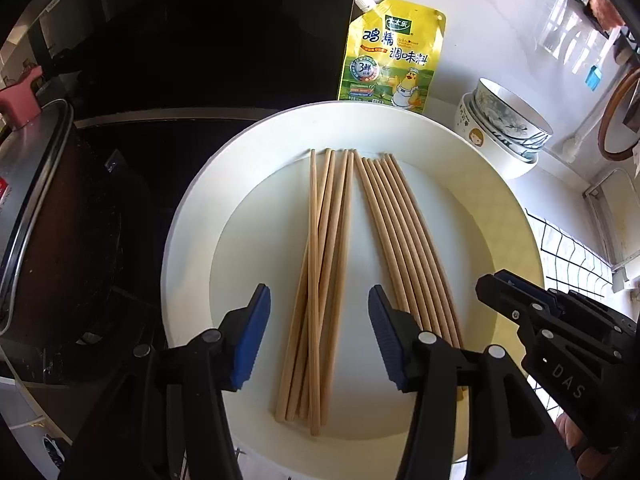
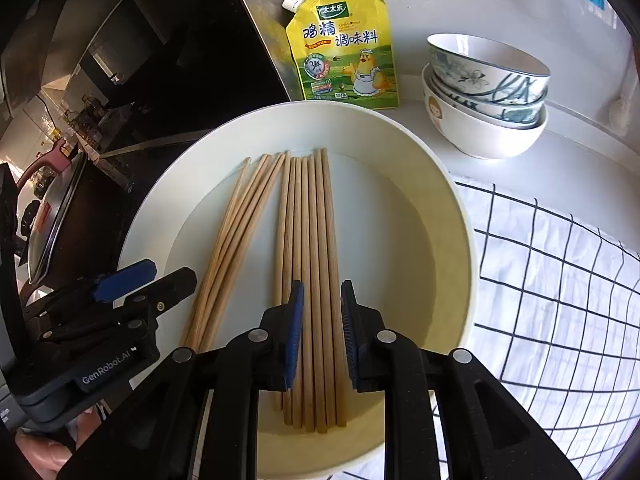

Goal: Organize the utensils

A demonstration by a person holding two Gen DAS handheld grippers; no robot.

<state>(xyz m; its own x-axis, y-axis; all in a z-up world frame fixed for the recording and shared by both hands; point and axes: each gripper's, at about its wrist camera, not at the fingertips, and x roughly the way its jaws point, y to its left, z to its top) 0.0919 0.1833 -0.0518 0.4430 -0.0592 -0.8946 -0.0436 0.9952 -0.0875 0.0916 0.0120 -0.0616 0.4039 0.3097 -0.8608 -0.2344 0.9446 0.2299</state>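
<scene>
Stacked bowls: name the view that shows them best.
The right wrist view. There the stacked bowls sit whole and large behind the plate, every rim and pattern plain. The left wrist view shows the same stack, smaller and pushed toward the curved right edge.

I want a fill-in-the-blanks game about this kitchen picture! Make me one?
1. The wooden chopsticks lie in two bundles on a round white ____.
2. Behind the plate stands a ____ seasoning pouch with a cartoon chicken on it.
3. The patterned ceramic bowls are ____ one inside another.
4. The white cloth beside the plate has a black ____ pattern.

Missing words: plate; yellow; stacked; grid
</scene>
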